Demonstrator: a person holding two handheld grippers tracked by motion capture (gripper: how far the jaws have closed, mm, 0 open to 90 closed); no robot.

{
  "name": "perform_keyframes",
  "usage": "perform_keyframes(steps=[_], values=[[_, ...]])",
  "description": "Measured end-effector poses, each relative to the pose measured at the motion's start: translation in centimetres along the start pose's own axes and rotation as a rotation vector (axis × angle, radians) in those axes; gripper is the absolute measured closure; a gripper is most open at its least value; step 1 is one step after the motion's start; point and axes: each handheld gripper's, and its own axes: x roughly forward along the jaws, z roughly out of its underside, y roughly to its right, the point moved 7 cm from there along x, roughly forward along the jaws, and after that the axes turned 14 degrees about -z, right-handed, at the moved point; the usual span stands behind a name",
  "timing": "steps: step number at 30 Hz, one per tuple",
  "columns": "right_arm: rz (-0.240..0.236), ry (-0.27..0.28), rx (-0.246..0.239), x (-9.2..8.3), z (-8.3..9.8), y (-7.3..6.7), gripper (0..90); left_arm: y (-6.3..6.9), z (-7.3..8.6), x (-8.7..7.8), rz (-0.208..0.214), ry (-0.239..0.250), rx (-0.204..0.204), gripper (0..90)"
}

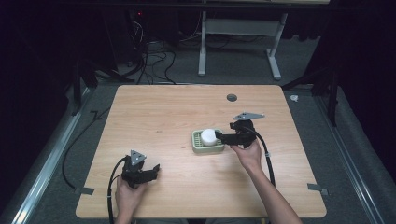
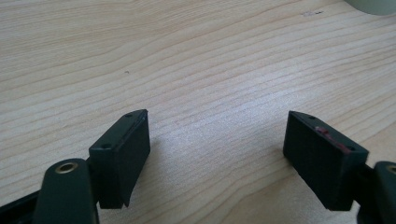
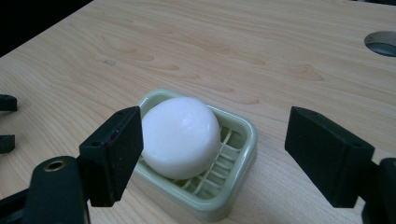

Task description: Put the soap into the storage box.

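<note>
A round white soap (image 1: 208,136) lies in a pale green slotted soap dish (image 1: 200,148) right of the table's middle. My right gripper (image 1: 221,138) is just to the right of the dish, pointing left at it. In the right gripper view the gripper (image 3: 219,140) is open, low behind the soap (image 3: 180,135), with the jaws spread wider than the dish (image 3: 243,133) and touching nothing. My left gripper (image 1: 153,171) rests near the front left of the table. In the left gripper view it (image 2: 217,140) is open over bare wood.
A grey round cable hole (image 1: 231,97) sits in the tabletop at the back. Beyond the table stand a white desk frame (image 1: 238,28) and a tangle of floor cables (image 1: 149,60). A corner of the dish (image 2: 373,4) shows far ahead of the left gripper.
</note>
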Motion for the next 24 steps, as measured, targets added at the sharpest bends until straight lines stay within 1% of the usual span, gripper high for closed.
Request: perform_keyframes(steps=[7, 18, 22, 24], values=[[0.008, 0.025, 0.004, -1.2, 0.2, 0.4, 20.8, 0.0, 0.0, 0.0, -0.001, 0.000, 0.000, 23.4], [0.016, 0.047, 0.022, -2.8, 0.8, 1.0, 21.1, 0.0, 0.0, 0.0, -0.001, 0.000, 0.000, 23.4], [0.024, 0.053, 0.018, -3.7, 0.9, 1.0, 21.2, 0.0, 0.0, 0.0, -0.001, 0.000, 0.000, 23.4], [0.026, 0.064, 0.016, -4.2, 0.8, 1.1, 21.3, 0.0, 0.0, 0.0, -0.001, 0.000, 0.000, 23.4]])
